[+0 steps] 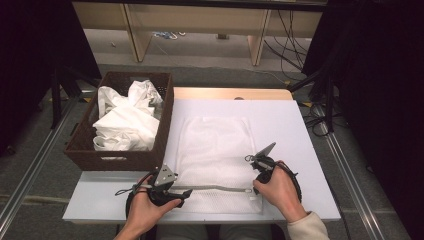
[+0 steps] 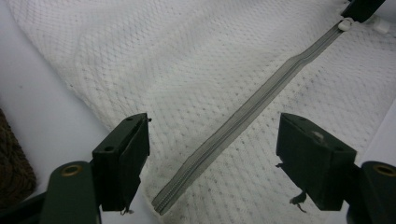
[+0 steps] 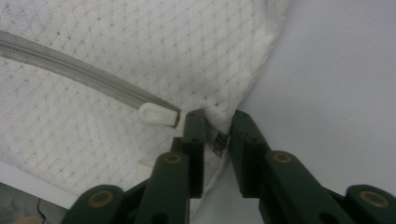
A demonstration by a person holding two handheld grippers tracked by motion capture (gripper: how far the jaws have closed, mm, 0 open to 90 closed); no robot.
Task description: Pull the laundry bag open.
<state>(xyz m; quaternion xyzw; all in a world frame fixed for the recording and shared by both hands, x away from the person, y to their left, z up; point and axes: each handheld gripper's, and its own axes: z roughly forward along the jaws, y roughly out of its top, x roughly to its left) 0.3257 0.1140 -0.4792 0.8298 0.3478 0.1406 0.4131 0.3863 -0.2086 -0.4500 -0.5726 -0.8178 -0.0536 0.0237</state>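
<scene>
On the white table top (image 1: 300,125), a white mesh laundry bag (image 1: 215,145) lies flat, its grey zipper (image 1: 215,189) running along the edge nearest the person, from the left hand toward the right. At the zipper's left end the left gripper (image 1: 186,192) hovers with its jaws spread wide; in the left gripper view the two black pads (image 2: 133,149) stand well apart on either side of the zipper (image 2: 243,121), with mesh bag (image 2: 187,70) under them and nothing pinched between them. At the zipper's right end the right gripper (image 1: 255,162) is held in the person's right hand (image 1: 280,192). In the right gripper view its jaws are drawn close together at the bag's corner, with a fold of the white mesh (image 3: 140,70) and a small dark bit caught in the narrow gap between the pads (image 3: 195,135); whether the pads press fully on the cloth I cannot tell for sure, but the fabric bunches up between them. Just beside the left pad lies the white zipper pull (image 3: 154,114), at the end of the grey zipper tape (image 3: 70,67), apart from the pads. Left of the table top stands a dark woven basket (image 1: 165,130) holding crumpled white cloths (image 1: 125,120).
</scene>
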